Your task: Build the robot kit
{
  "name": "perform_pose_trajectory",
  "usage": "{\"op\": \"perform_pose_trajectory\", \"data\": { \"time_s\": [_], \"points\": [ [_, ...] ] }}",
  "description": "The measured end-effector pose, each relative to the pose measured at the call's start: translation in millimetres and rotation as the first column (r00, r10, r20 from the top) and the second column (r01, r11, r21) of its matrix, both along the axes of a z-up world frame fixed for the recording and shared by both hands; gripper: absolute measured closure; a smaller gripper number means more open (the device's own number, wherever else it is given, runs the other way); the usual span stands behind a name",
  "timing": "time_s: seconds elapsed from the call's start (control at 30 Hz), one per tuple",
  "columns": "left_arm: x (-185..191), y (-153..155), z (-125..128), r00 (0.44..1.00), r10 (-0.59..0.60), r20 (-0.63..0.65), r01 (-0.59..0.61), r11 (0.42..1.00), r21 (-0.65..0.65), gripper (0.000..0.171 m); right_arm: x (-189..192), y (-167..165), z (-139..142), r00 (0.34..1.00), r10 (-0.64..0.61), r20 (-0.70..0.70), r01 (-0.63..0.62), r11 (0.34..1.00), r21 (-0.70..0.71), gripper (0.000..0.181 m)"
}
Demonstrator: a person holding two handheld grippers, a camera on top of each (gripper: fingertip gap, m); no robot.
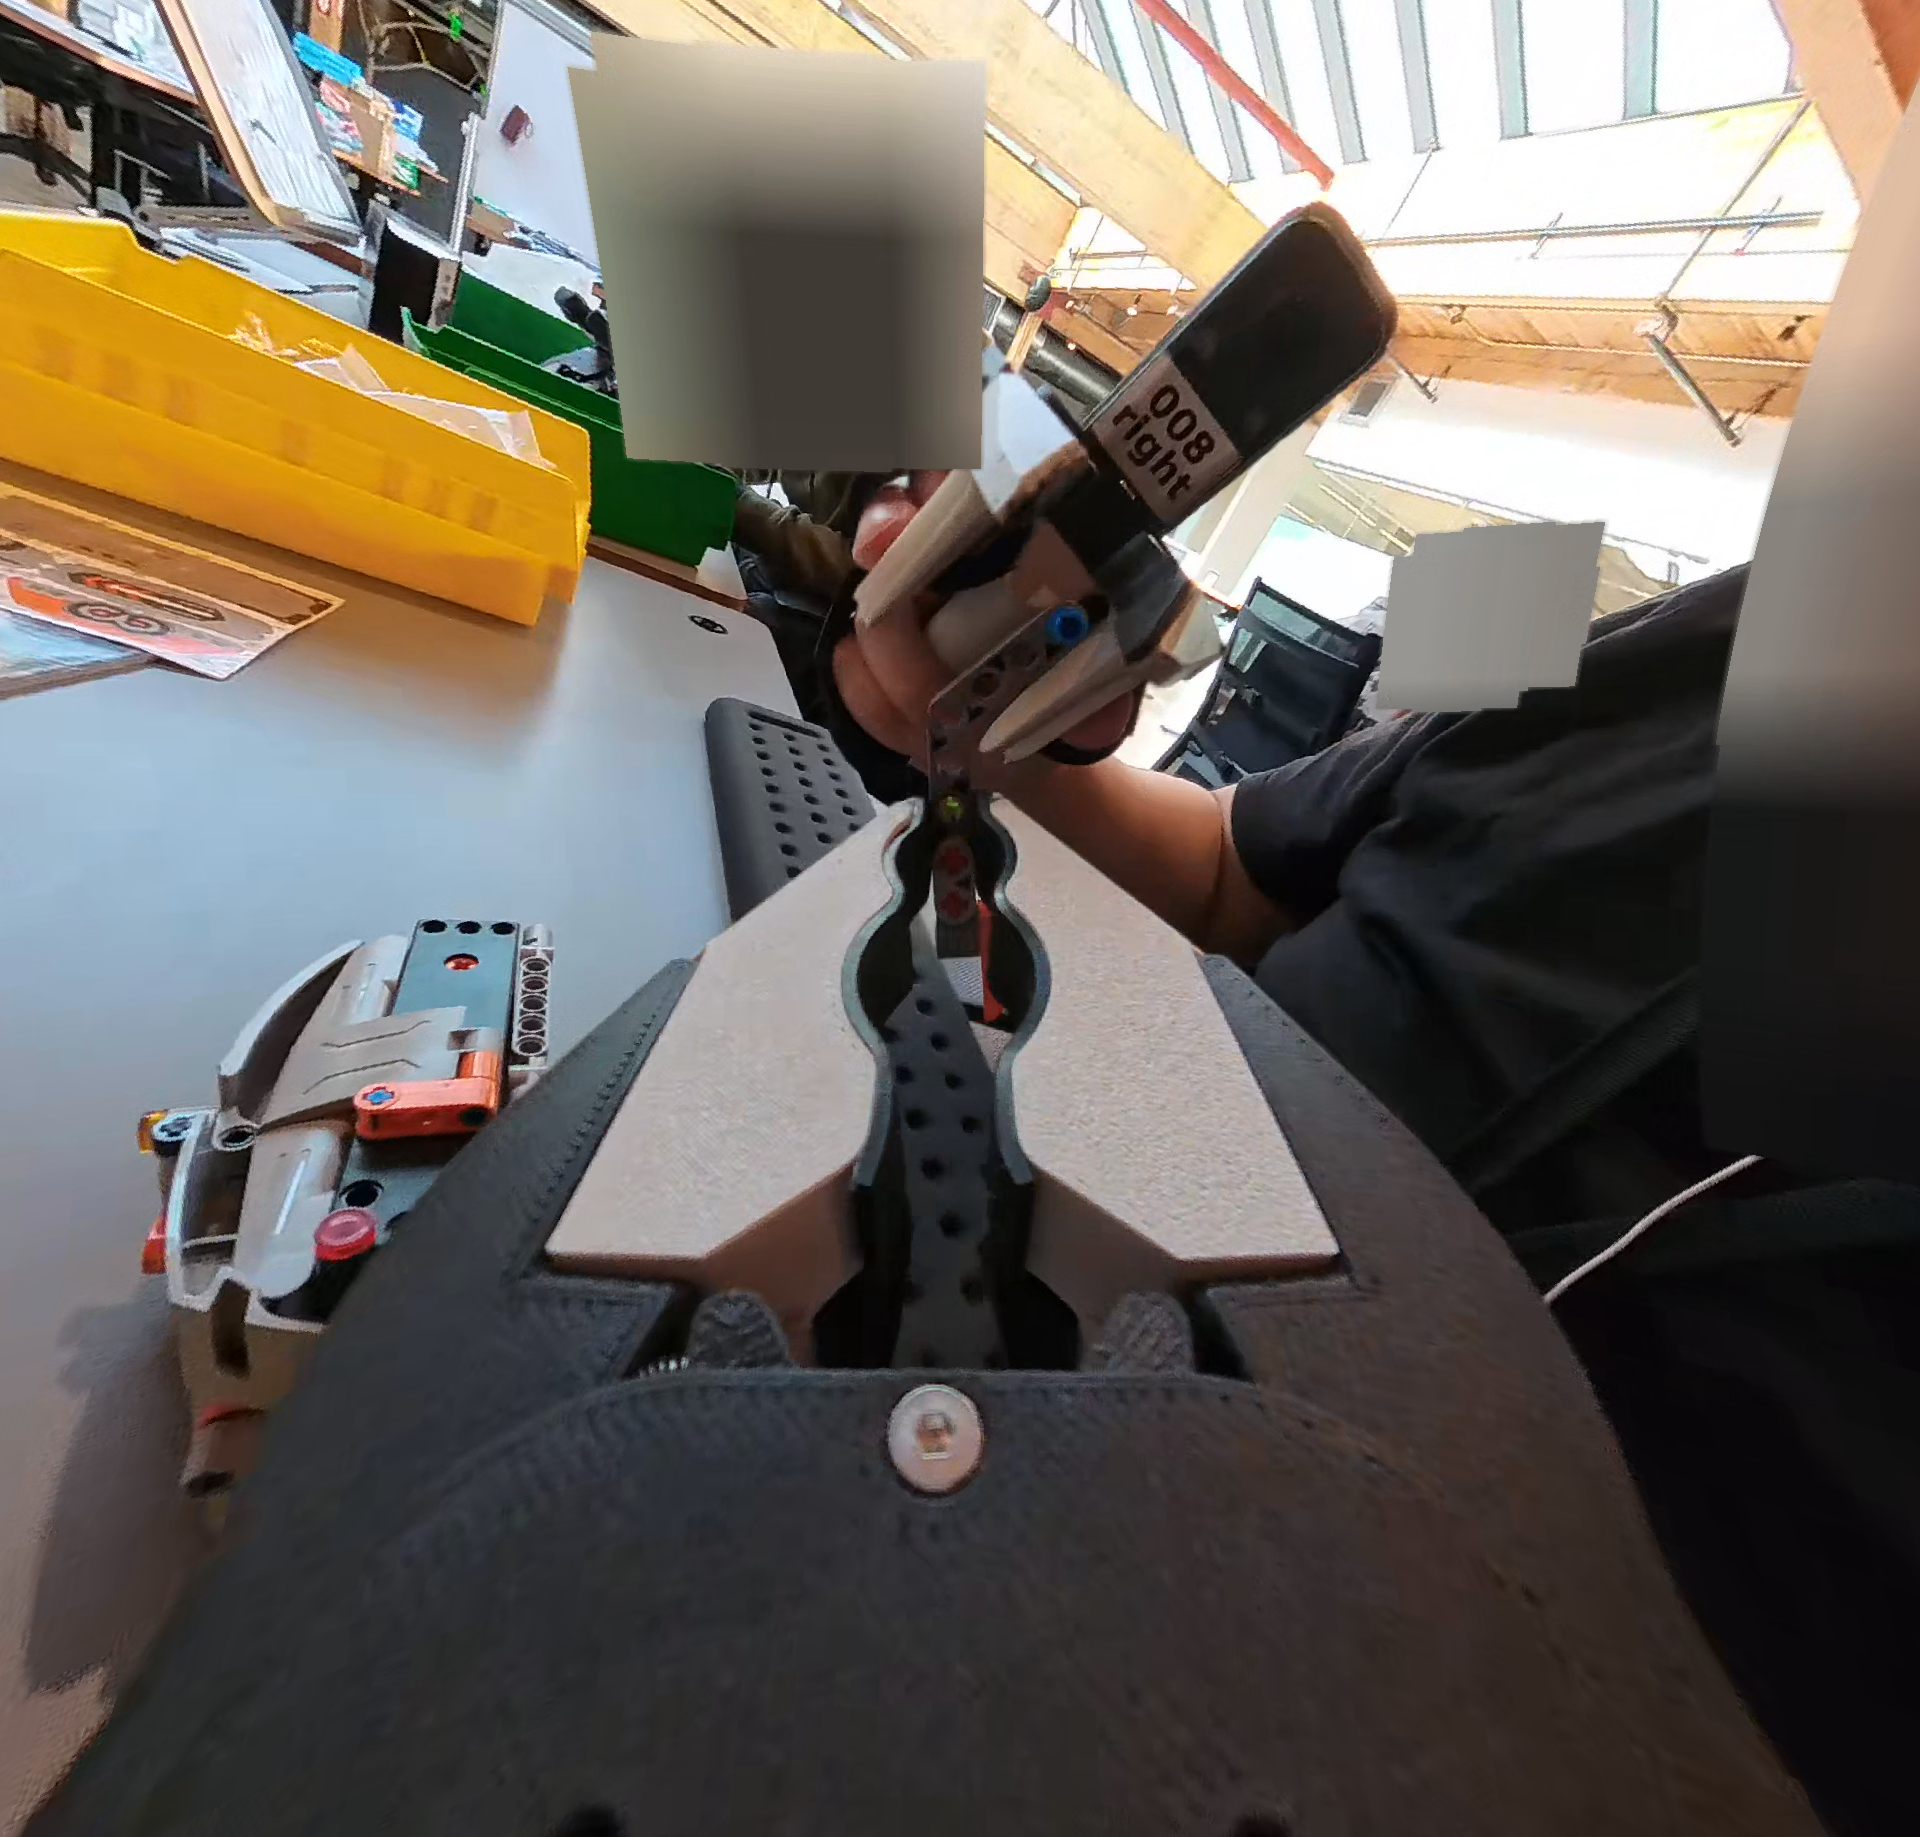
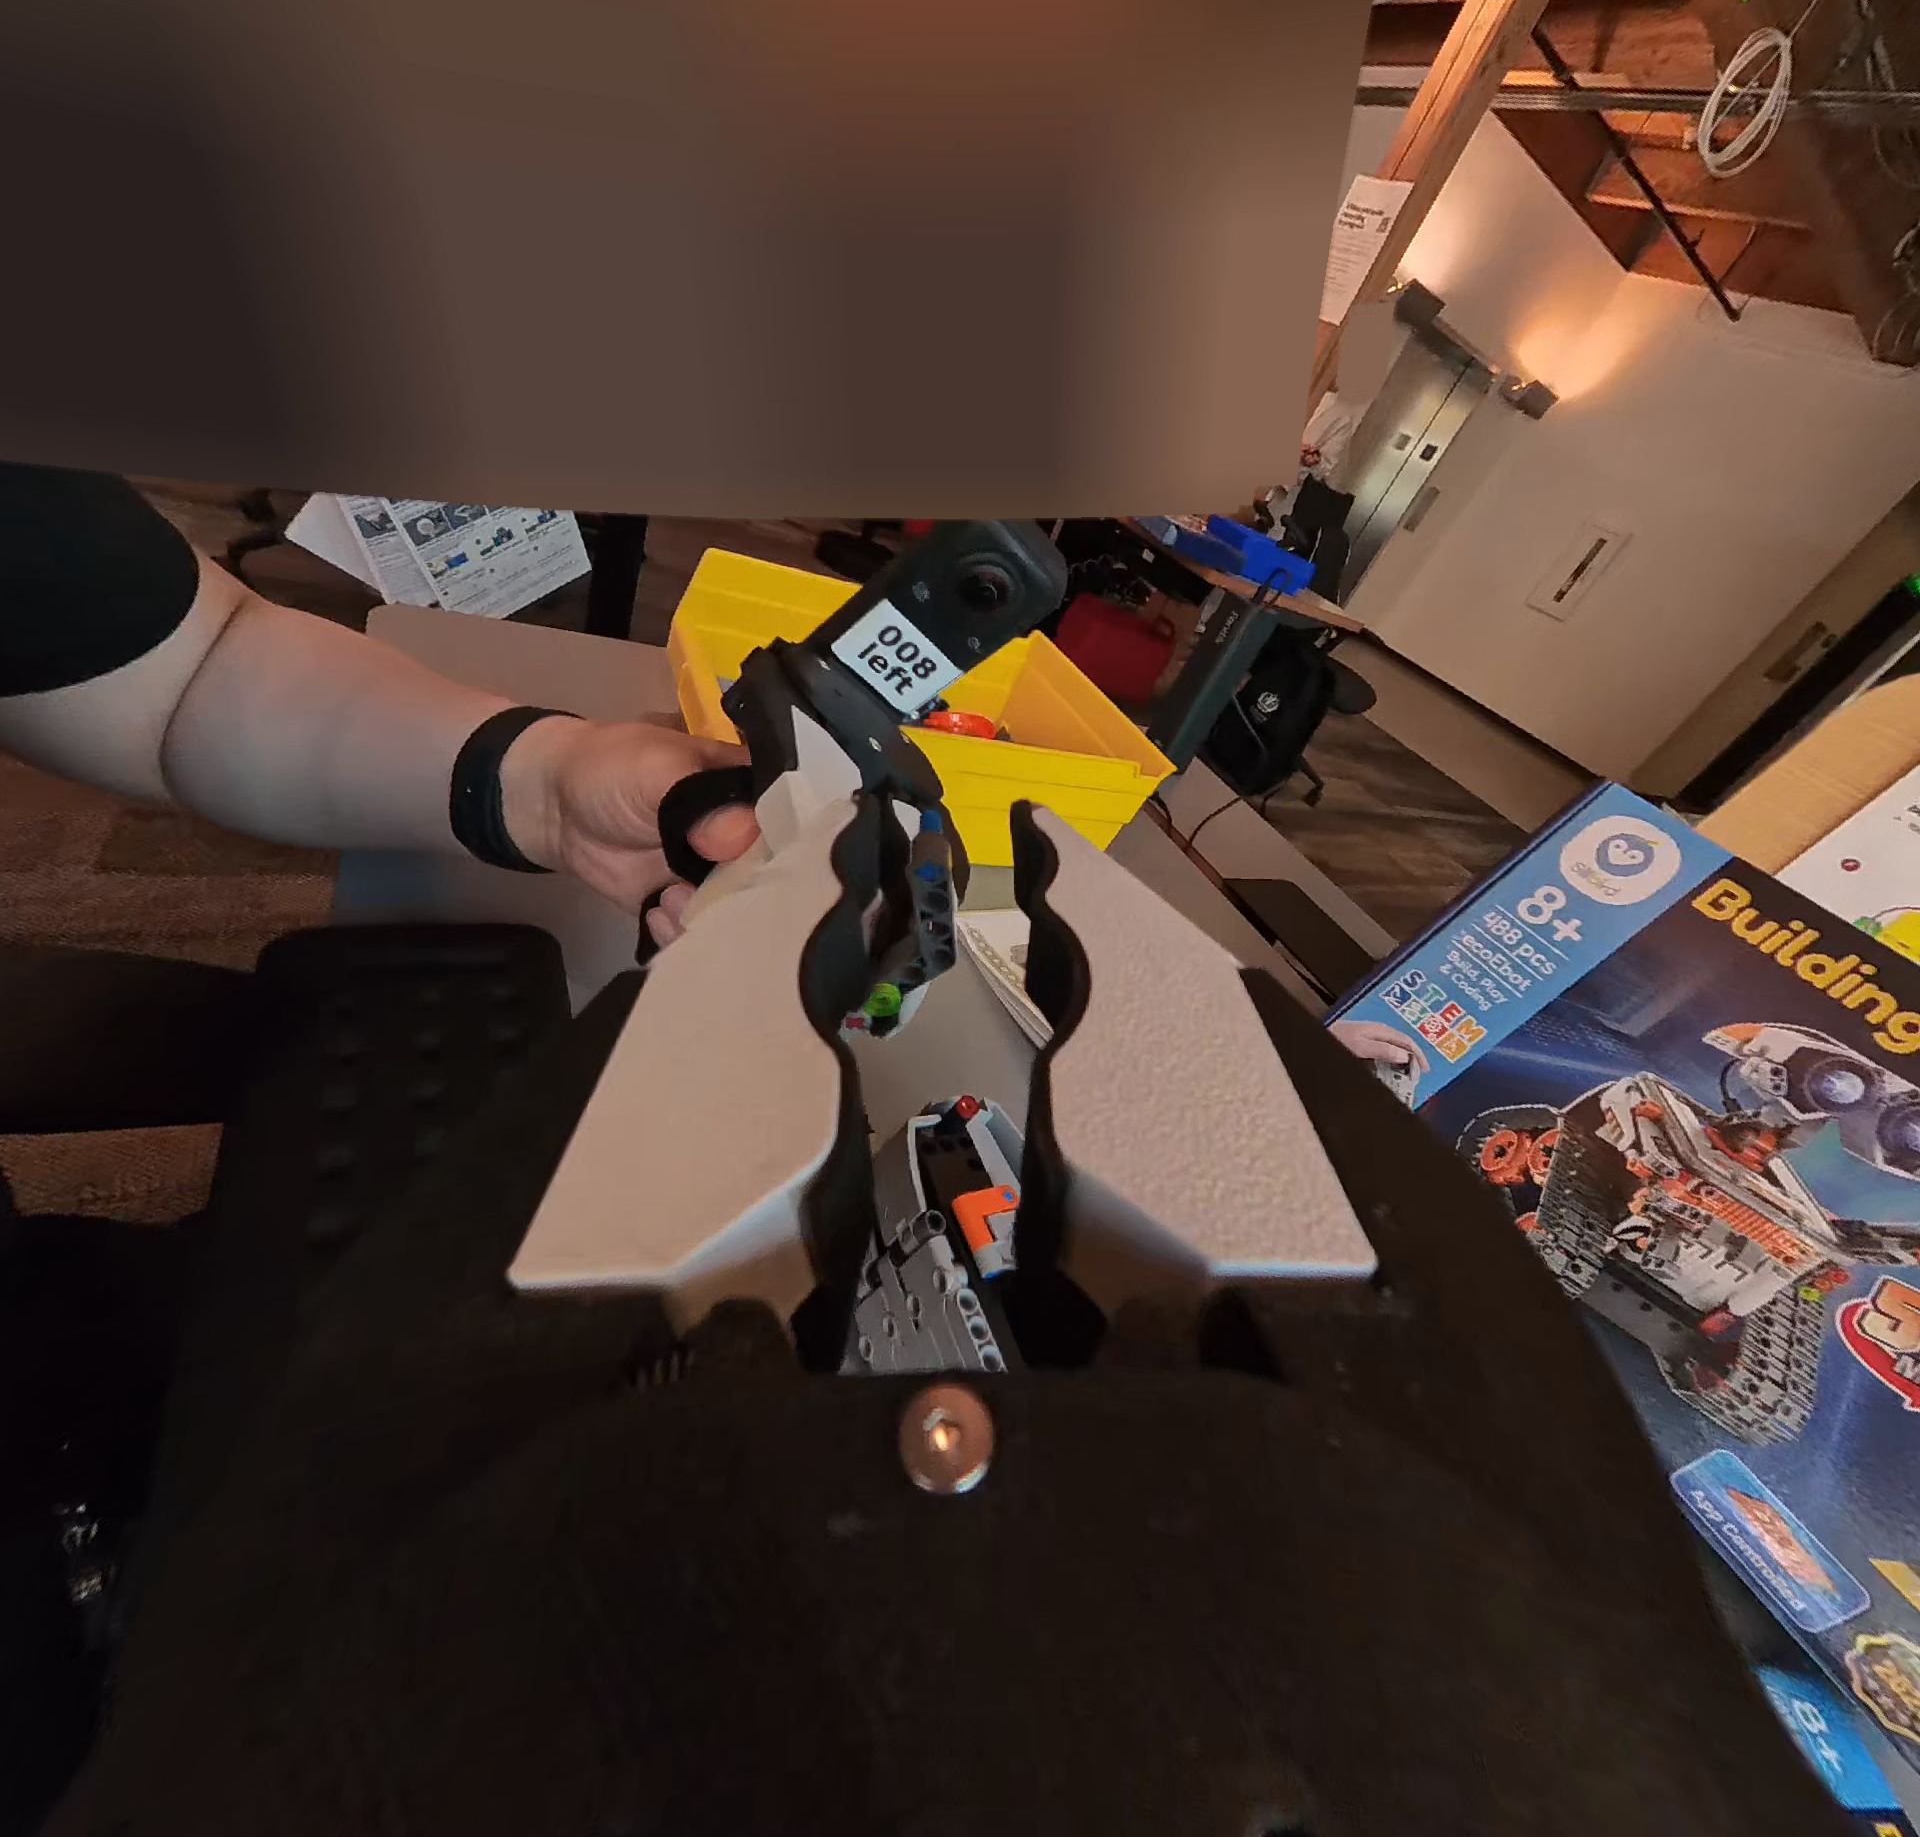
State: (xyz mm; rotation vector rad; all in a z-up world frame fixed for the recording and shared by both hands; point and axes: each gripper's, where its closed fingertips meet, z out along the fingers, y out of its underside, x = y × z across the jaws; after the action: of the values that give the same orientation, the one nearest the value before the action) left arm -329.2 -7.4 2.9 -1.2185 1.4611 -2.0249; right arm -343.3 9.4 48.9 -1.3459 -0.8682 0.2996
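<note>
A pale grey worktop (image 1: 343, 800) sits under timber roof beams, with a yellow bin (image 1: 260, 416) at its far side and a printed toy box (image 2: 1662, 1164) at the right. The left gripper (image 1: 951, 852) has its fingers nearly closed on a small stack of building pieces (image 1: 954, 873), grey and black with red and green studs, held in the air above the worktop. The right gripper (image 2: 940, 914) meets it from the opposite side, its fingers set wide apart around the upper end of the same stack, where a grey holed beam with a blue pin (image 1: 1065, 626) sticks up; whether its fingers touch that beam I cannot tell. A half-built toy model (image 1: 343, 1091), grey with orange parts, lies on the worktop just below the left gripper.

The stack is thin and pinched only near the fingertips, so a sideways push from the right gripper could twist it loose or snap pieces apart, dropping them onto the model.
</note>
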Motion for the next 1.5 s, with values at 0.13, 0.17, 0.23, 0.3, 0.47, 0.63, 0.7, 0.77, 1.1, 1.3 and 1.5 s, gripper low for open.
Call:
{"op": "perform_pose_trajectory", "data": {
  "time_s": [0.13, 0.17, 0.23, 0.3, 0.47, 0.63, 0.7, 0.77, 1.1, 1.3, 1.5],
  "points": [
    [-1.0, -0.9, 2.3, 1.000, -0.019, 0.016, 0.020, 0.999, -0.039, 0.166, -1.3, 1.6, -0.3, 1.000, -0.023, 0.000, 0.023, 0.999, 0.023, 0.166],
    [-1.3, -0.9, 2.6, 1.000, -0.023, 0.018, 0.024, 0.999, -0.046, 0.166, -1.9, 0.3, -0.4, 1.000, -0.016, -0.002, 0.016, 1.000, 0.026, 0.173],
    [-1.8, -1.1, 3.7, 0.999, -0.033, 0.022, 0.034, 0.997, -0.066, 0.166, -2.1, -0.2, -2.3, 1.000, -0.014, -0.006, 0.014, 1.000, 0.019, 0.174],
    [-1.9, -1.3, 3.8, 0.999, -0.040, 0.025, 0.042, 0.996, -0.077, 0.166, -1.9, -0.5, -3.1, 1.000, -0.012, -0.014, 0.012, 1.000, 0.017, 0.173],
    [-2.0, -1.6, 4.4, 0.998, -0.053, 0.029, 0.055, 0.994, -0.098, 0.166, -0.6, -1.7, -2.5, 0.999, -0.024, -0.023, 0.025, 0.999, 0.032, 0.175],
    [-1.4, -2.5, 1.9, 0.997, -0.067, 0.026, 0.069, 0.992, -0.103, 0.166, 0.7, -0.8, -5.8, 1.000, -0.026, -0.014, 0.026, 1.000, -0.009, 0.175],
    [-0.4, 0.3, 0.7, 0.998, -0.048, 0.031, 0.050, 0.996, -0.078, 0.157, 1.7, 0.8, -7.9, 1.000, -0.018, -0.011, 0.018, 0.999, -0.049, 0.175],
    [1.5, 12.6, -2.7, 1.000, 0.020, 0.021, -0.020, 1.000, -0.008, 0.138, 5.7, 5.3, -12.2, 1.000, -0.019, 0.015, 0.021, 0.995, -0.102, 0.175],
    [9.0, 89.2, -80.6, 0.930, 0.355, -0.097, -0.243, 0.790, 0.563, 0.094, 23.7, 40.1, -82.7, 0.746, 0.290, 0.600, 0.017, 0.892, -0.453, 0.175],
    [12.5, 83.0, -106.1, 0.937, 0.282, -0.207, -0.156, 0.867, 0.474, 0.097, 26.5, 55.6, -110.8, 0.477, 0.418, 0.773, 0.000, 0.880, -0.475, 0.175],
    [18.2, 77.9, -119.5, 0.938, 0.266, -0.220, -0.134, 0.868, 0.478, 0.109, 23.0, 60.9, -119.9, 0.466, 0.543, 0.698, 0.000, 0.789, -0.614, 0.175]
  ]
}}
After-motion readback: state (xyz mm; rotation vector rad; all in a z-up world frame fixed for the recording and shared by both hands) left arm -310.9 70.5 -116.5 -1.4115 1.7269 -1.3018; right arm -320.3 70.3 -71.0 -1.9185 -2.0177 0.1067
